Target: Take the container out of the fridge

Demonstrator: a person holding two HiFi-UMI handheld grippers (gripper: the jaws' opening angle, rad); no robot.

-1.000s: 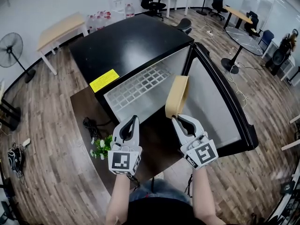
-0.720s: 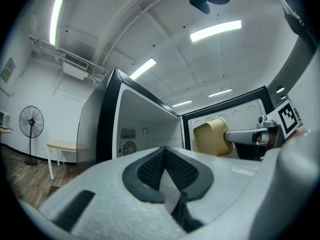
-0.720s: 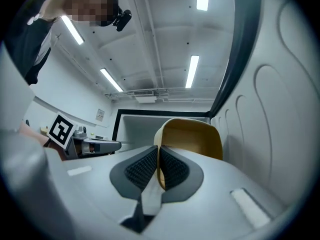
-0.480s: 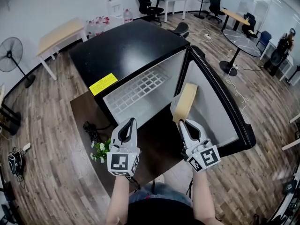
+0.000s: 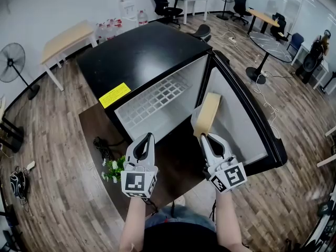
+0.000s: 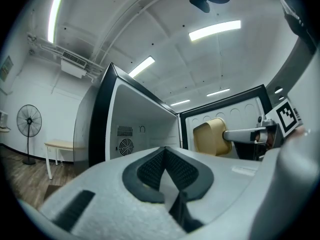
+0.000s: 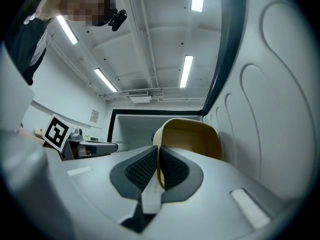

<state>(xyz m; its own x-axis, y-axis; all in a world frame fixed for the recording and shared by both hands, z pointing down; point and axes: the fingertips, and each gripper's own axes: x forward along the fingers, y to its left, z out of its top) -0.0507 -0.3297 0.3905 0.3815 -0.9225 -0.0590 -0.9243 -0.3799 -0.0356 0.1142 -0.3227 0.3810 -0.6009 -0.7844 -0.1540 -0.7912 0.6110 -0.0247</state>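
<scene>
So the right gripper (image 5: 206,135) has the tan container (image 5: 206,113) by its rim. In the right gripper view its fingers (image 7: 172,168) are clamped on the thin wall, one pad inside and one outside. The container is tipped on its side, up in the air at the open front of the black fridge (image 5: 142,51), just beside the white inner face of the door (image 5: 239,114) and clear of the wire shelf (image 5: 155,100). The left gripper (image 5: 148,136) hangs a bit to the left, near the little plant (image 5: 113,168) with white flowers. Its fingers (image 6: 150,168) are pressed together with nothing between them. From the left gripper view the container shows off to the right, in front of the door.
</scene>
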